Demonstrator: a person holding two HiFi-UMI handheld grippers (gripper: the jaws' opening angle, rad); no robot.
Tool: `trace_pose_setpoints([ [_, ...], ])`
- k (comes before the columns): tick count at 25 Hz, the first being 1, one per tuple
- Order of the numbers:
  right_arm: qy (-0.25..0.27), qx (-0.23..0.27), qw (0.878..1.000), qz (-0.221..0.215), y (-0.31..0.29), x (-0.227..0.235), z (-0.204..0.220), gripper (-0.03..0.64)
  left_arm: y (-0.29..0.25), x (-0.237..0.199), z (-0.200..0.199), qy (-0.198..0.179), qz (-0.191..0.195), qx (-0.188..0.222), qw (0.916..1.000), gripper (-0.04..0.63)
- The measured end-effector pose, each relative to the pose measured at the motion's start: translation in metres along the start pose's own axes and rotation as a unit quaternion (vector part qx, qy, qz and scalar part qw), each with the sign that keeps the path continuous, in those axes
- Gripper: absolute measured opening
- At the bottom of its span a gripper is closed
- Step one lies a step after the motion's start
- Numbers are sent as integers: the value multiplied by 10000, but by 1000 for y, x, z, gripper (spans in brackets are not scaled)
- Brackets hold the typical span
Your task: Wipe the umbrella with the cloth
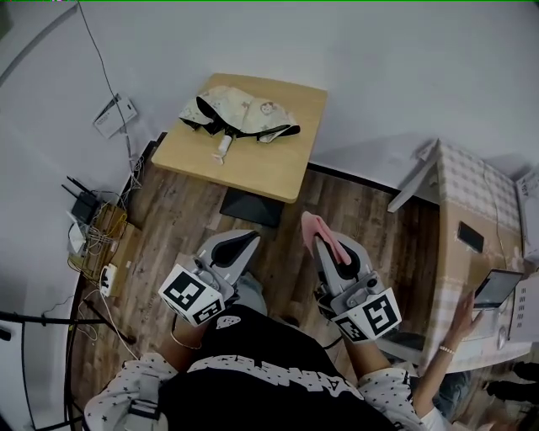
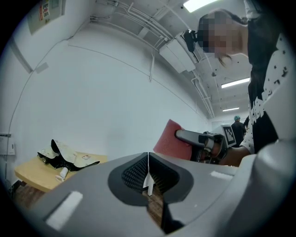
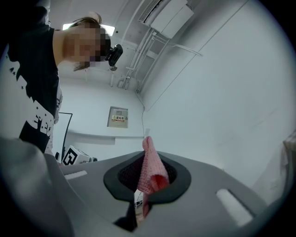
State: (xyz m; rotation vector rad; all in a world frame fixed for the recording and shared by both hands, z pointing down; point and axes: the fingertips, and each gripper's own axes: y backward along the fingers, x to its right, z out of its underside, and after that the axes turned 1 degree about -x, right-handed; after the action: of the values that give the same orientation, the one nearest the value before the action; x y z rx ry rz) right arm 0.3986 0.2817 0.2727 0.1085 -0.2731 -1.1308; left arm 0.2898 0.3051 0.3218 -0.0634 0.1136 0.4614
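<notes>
One umbrella (image 1: 240, 115) lies on one table (image 1: 282, 164); left tongs (image 2: 148, 162) together (empty), right tongs (image 3: 147, 183) clamp one pink cloth (image 3: 149, 162).

No text can be read with certainty.

- Wall poster (image 2: 46, 10): red print, too small to make out.
- Wall box (image 3: 118, 117): a small label strip, illegible.
- Black shirt (image 1: 253, 345): white block lettering, foreshortened and unreadable.
- Cubes on the left gripper (image 1: 242, 240) and right gripper (image 1: 324, 244): black-and-white square marker patterns, no letters or numbers.
</notes>
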Motion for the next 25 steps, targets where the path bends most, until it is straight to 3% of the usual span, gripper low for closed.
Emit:
trace_pose_setpoints([
  [8,177,-169,9995,220,-19,13,2,31,-22,-25,-5,110,258,81,9996,2],
  [13,140,-337,9985,416,-31,22,13,31,-36,-44,4,273,430,-72,9987,3],
  [18,-89,-632,9957,671,-45,41,37,31,-48,-66,16,453,451,-201,9978,2],
  [25,-242,-898,9940,584,-84,50,66,32,-42,-111,33,589,216,-354,9974,3],
])
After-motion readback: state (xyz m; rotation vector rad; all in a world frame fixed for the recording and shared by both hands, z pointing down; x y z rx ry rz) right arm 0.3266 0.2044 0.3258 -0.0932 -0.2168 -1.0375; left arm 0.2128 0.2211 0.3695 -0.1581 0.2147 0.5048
